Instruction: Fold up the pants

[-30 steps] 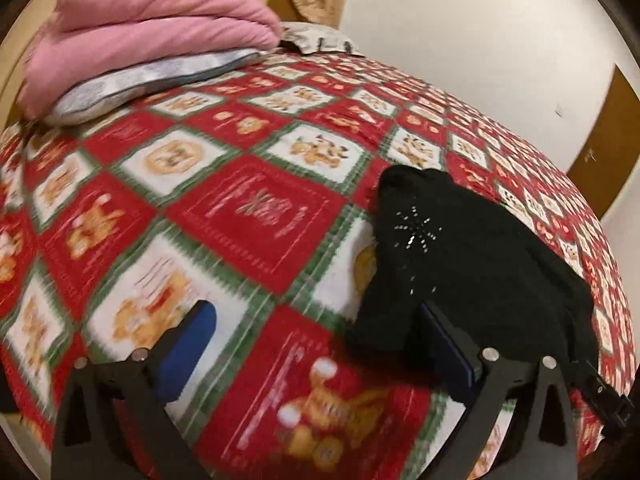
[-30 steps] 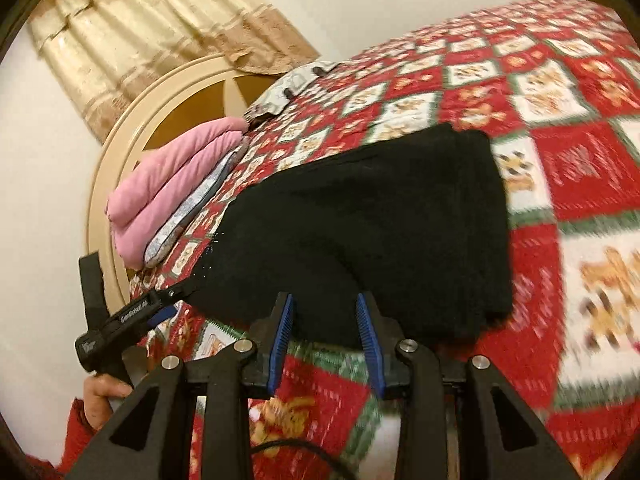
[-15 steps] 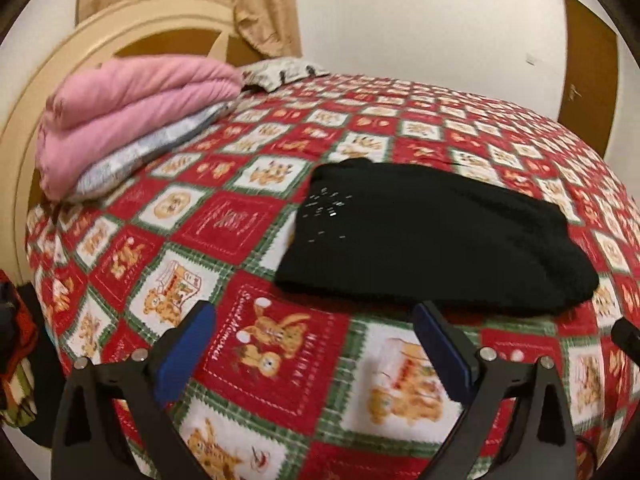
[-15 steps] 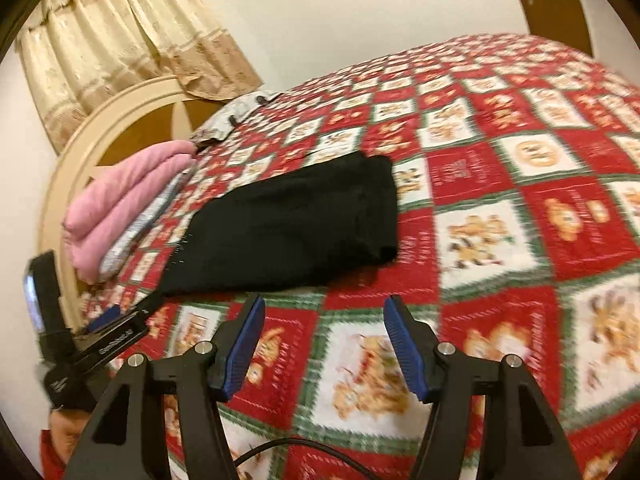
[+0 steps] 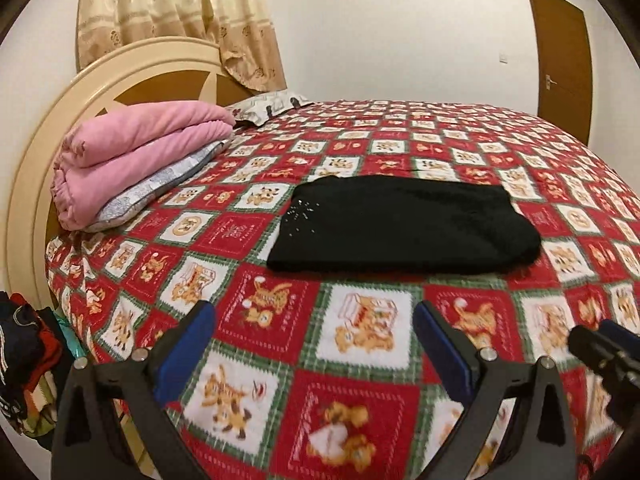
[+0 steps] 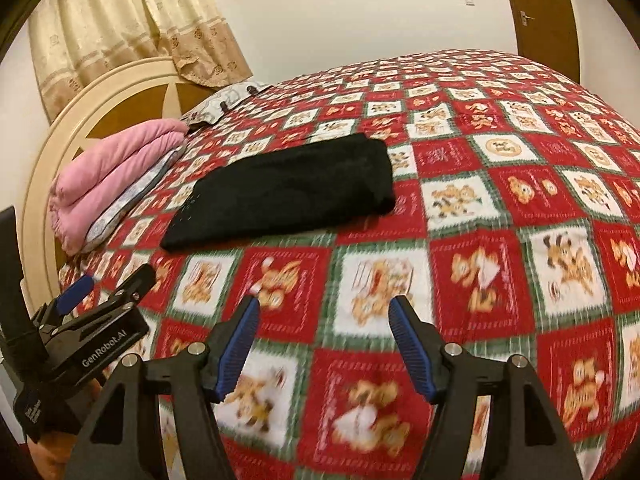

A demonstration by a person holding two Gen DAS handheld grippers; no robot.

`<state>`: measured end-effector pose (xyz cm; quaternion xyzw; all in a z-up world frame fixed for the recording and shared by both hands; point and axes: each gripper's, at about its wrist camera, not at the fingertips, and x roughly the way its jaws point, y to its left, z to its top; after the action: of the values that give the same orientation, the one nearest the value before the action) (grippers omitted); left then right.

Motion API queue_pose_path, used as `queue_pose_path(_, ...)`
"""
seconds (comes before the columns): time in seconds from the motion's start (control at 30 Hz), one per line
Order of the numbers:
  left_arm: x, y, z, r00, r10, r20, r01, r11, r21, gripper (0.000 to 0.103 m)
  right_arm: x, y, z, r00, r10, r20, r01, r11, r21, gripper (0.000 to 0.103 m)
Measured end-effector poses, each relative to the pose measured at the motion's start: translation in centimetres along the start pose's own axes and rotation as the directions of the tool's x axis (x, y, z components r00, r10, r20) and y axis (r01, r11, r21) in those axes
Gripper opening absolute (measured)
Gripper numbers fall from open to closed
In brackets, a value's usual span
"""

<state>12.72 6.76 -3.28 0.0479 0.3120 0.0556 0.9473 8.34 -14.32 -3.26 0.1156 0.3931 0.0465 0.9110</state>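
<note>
The black pants lie folded into a flat rectangle on the red patterned bedspread, with a small sparkly patch near their left end. They also show in the right wrist view. My left gripper is open and empty, well back from the pants near the bed's front edge. My right gripper is open and empty, also back from the pants. The left gripper's body shows at the left of the right wrist view.
A folded pink blanket on a grey pillow lies at the head of the bed by the round cream headboard. A pile of clothes sits on the floor left of the bed. A brown door is at the back right.
Both grippers have pulled back from the pants and away from the bed. The right gripper opened from nearly shut. The pants stay folded and lie still.
</note>
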Motion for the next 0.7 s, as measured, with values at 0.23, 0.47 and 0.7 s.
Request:
queue_pose_path(0.23, -4.6, 0.3, -1.4, 0.998, -0.026, 0.051, 0.027, 1.000, -0.005, 0.101, -5.6, 2.2, -1.6, 0.993, 0.008, 0.114, -0.002, 0.998, -0.056, 0.069)
queue_pose_path(0.47, -8.3, 0.9, -2.2, 0.993, -0.025, 0.111, 0.027, 0.999, -0.022, 0.102, -10.6, 3.7, -2.7, 0.973, 0.019, 0.232, 0.002, 0.996, -0.089, 0.070)
queue_pose_path(0.7, -10.2, 0.7, -2.8, 0.990, -0.025, 0.141, 0.026, 1.000, -0.006, 0.103, -13.0, 4.2, -3.0, 0.953, 0.026, 0.302, -0.002, 0.997, -0.077, 0.074)
